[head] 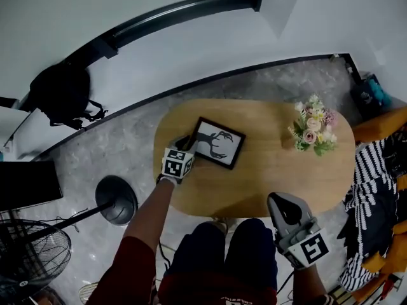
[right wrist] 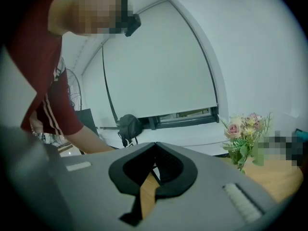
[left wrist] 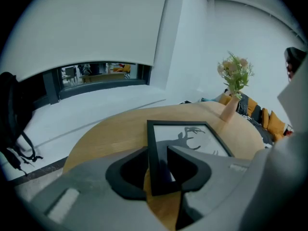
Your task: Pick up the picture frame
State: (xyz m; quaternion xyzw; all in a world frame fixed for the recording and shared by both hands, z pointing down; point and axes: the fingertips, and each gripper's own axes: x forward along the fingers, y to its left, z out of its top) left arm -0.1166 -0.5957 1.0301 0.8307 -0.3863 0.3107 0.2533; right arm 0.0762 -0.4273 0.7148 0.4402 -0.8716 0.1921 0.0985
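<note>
Left gripper [left wrist: 158, 150]: jaws apart, straddling the black border at the near left corner of the picture frame [head: 218, 143], pads not yet pressing. The frame lies on the table [head: 267, 170], its long axis running off to my right. Right gripper [right wrist: 155, 146]: jaws together, empty, at the table's near edge and well apart from the frame, so I judge the left the nearer hand.
</note>
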